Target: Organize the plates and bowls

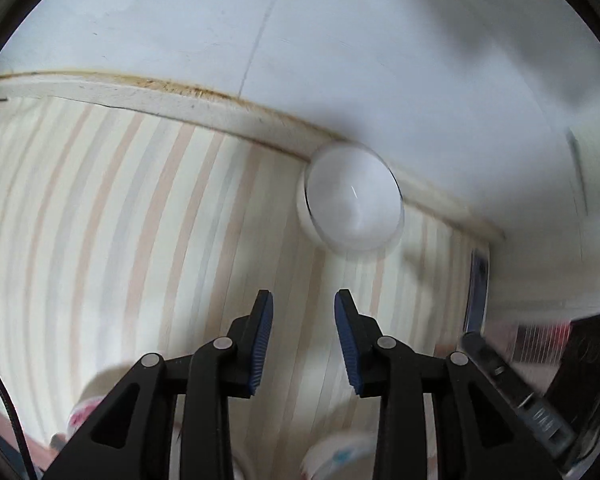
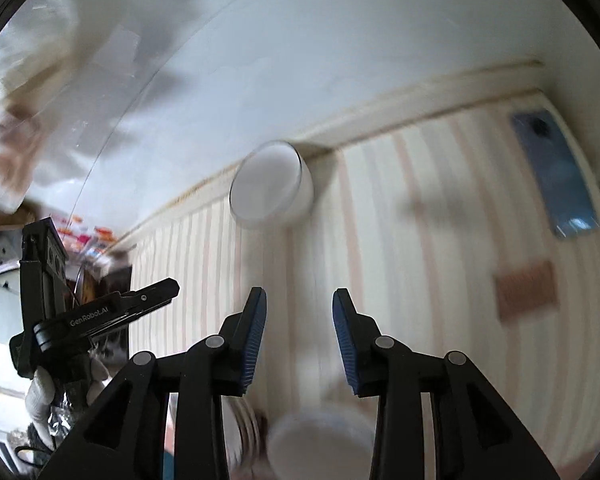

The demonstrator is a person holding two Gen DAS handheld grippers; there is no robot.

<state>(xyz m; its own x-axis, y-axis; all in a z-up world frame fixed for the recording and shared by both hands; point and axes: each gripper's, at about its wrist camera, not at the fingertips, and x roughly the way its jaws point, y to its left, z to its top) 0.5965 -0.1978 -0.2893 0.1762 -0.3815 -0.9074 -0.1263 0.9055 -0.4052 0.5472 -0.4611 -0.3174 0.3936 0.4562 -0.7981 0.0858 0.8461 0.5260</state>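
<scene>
Crockery is only partly sorted, it is judged: a round white ceramic bowl (image 1: 354,200) is set alone against the wall on the striped tablecloth (image 1: 140,220), while blurred dishes (image 2: 320,440) below await handling; left gripper (image 1: 304,340) and right gripper (image 2: 299,340) are parted, nothing held

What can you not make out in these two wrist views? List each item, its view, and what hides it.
- Dishes at the bottom edge, left wrist view: cut off by the frame and blurred, so their kind is unclear.
- Pale dish, right wrist view: blurred and partly behind the right gripper.
- Left gripper, right wrist view: seen side-on, jaw gap hidden.
- White bowl: whether anything is inside is unclear, smeared by motion.
</scene>
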